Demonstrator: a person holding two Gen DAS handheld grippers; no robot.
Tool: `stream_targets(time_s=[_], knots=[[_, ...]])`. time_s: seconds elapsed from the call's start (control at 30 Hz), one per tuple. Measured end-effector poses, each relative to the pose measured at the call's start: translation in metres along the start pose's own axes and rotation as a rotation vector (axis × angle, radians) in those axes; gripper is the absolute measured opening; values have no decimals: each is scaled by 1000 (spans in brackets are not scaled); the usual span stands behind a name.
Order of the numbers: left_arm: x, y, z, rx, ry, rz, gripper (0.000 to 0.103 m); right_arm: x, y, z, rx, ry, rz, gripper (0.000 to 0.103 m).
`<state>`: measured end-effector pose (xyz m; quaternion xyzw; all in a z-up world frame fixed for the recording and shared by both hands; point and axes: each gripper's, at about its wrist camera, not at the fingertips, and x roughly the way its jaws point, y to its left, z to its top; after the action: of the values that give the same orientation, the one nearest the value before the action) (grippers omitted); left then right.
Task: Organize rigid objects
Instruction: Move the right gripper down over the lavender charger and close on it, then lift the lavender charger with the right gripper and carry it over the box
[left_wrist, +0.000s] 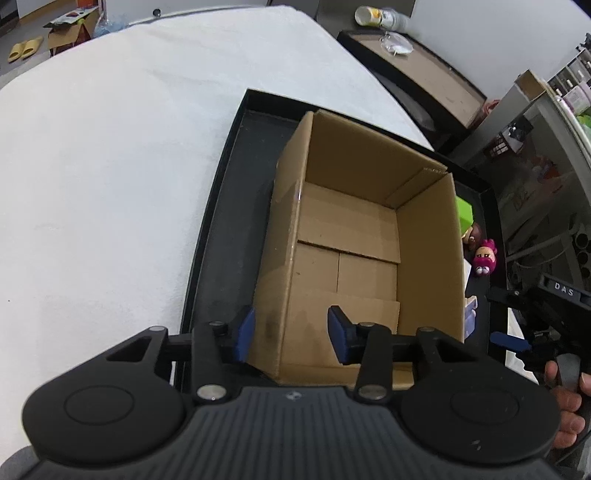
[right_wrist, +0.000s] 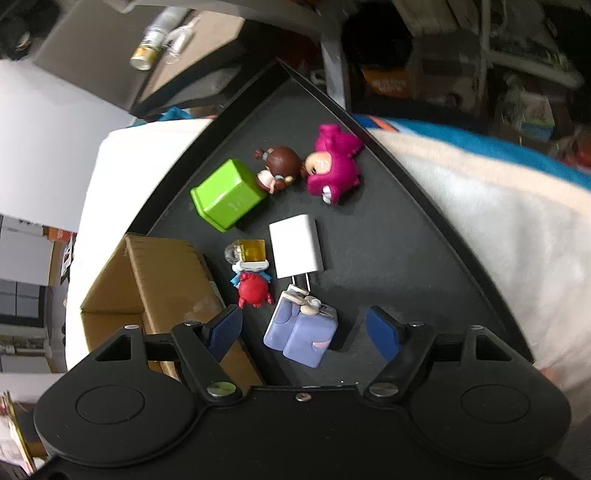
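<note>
An open, empty cardboard box (left_wrist: 354, 240) stands in a black tray (left_wrist: 229, 184). My left gripper (left_wrist: 291, 332) is open, its fingers straddling the box's near left wall. In the right wrist view, small objects lie on the tray (right_wrist: 388, 229) beside the box (right_wrist: 155, 280): a green cube (right_wrist: 225, 194), a brown-haired doll (right_wrist: 279, 166), a pink figure (right_wrist: 332, 166), a white charger (right_wrist: 297, 245), a yellow block (right_wrist: 251, 249), a red crab figure (right_wrist: 253, 290) and a purple block figure (right_wrist: 301, 332). My right gripper (right_wrist: 304, 330) is open around the purple figure, just above it.
The tray sits on a white cloth-covered table (left_wrist: 110, 166). A second black tray (left_wrist: 417, 74) and bottles (left_wrist: 380, 16) lie beyond the table. Shelves and clutter stand at the right (left_wrist: 546, 147). The right gripper shows in the left wrist view (left_wrist: 509, 341).
</note>
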<state>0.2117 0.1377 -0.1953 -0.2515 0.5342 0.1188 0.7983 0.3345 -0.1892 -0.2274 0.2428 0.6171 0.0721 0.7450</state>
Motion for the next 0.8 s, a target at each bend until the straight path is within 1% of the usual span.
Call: stream_targets(time_s=[0.07, 0.17, 0.23, 0.33, 0.37, 0.4, 0.47, 0.53, 0.57, 0.67, 0.73, 0.8], knots=[[4, -1, 2, -1, 16, -4, 38, 7, 1, 1, 19, 14, -23, 74], [9, -3, 3, 9, 28, 8, 38, 17, -4, 0, 62, 44, -39, 74], [14, -2, 3, 4, 50, 11, 38, 26, -7, 0, 94, 69, -34, 71], [17, -1, 2, 13, 53, 11, 38, 35, -9, -1, 129, 86, -25, 67], [18, -1, 2, 18, 52, 11, 38, 38, -10, -2, 135, 90, -13, 60], [19, 0, 2, 19, 52, 11, 38, 41, -12, -3, 149, 96, 10, 47], [20, 1, 2, 8, 59, 33, 38, 39, -12, -4, 157, 97, 19, 45], [22, 3, 1, -1, 60, 46, 38, 35, -5, -5, 88, 80, -16, 45], [23, 5, 1, -9, 65, 44, 38, 32, -4, -6, 74, 71, -22, 45], [26, 6, 0, -15, 70, 24, 38, 23, -6, -6, 82, 62, -1, 45], [27, 4, -1, -5, 63, 42, 38, 17, -5, -7, 69, 50, -3, 45], [28, 4, -1, -5, 56, 40, 35, 11, -2, -6, 47, 35, -15, 45]])
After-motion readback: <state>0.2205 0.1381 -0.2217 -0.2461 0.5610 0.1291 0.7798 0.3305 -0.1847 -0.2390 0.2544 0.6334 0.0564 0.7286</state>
